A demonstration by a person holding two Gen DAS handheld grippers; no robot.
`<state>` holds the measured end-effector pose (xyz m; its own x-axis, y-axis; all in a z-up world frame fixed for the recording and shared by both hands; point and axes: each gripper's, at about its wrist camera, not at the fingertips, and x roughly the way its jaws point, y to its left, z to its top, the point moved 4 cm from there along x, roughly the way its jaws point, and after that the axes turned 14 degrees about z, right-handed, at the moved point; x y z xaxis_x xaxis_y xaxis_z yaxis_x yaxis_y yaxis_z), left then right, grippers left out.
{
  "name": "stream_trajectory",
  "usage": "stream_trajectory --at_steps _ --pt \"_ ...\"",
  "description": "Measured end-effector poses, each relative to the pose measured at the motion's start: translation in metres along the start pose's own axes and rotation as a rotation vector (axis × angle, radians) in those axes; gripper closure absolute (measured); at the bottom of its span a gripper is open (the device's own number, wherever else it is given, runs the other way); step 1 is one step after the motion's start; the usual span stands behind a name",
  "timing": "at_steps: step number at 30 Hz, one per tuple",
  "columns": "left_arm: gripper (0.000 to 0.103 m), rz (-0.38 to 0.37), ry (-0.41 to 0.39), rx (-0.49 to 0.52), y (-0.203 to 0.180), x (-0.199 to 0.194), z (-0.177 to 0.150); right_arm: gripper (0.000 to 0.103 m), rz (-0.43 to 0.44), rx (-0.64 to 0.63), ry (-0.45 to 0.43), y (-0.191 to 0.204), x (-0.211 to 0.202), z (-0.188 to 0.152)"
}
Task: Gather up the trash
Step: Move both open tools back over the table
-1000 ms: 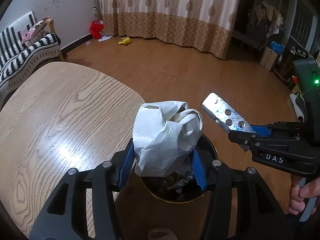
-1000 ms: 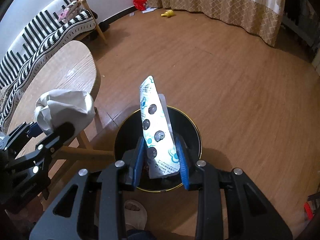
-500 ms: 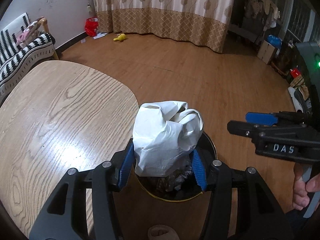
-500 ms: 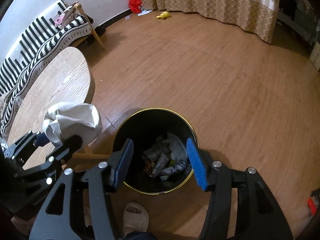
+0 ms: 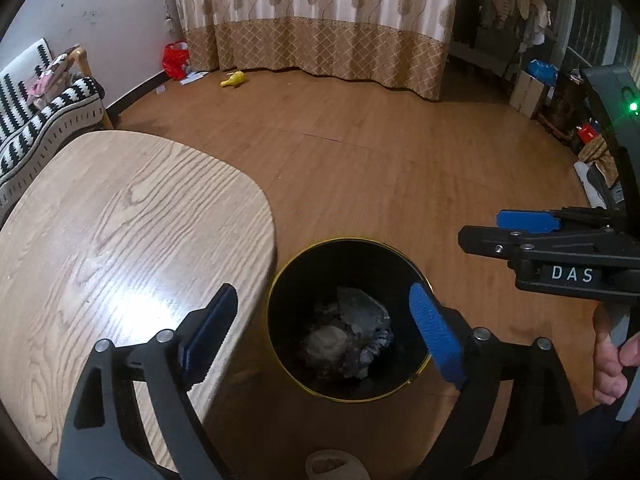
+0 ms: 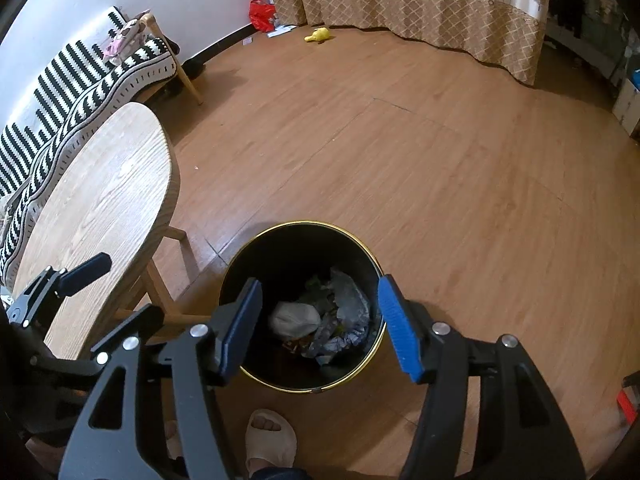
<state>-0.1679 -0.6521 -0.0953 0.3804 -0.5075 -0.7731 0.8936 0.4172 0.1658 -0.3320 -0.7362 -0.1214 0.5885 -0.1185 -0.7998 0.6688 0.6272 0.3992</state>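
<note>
Both my left gripper (image 5: pixel 320 328) and right gripper (image 6: pixel 320 324) have empty jaws, spreading wider. The trash (image 6: pixel 320 320) lies below them inside the black bin (image 5: pixel 280 292), beside the worktop (image 5: pixel 120 232).

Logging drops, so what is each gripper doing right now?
Left gripper: jaws opening, nothing between them, over the bin.
Right gripper: jaws opening, empty, over the bin too.
</note>
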Motion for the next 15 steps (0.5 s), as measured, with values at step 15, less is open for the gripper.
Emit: stream_trajectory --at_steps 15 --pt "0.009 0.370 0.039 -0.411 0.259 -0.049 -0.058 0.030 0.113 -0.259 -0.004 0.145 0.030 0.010"
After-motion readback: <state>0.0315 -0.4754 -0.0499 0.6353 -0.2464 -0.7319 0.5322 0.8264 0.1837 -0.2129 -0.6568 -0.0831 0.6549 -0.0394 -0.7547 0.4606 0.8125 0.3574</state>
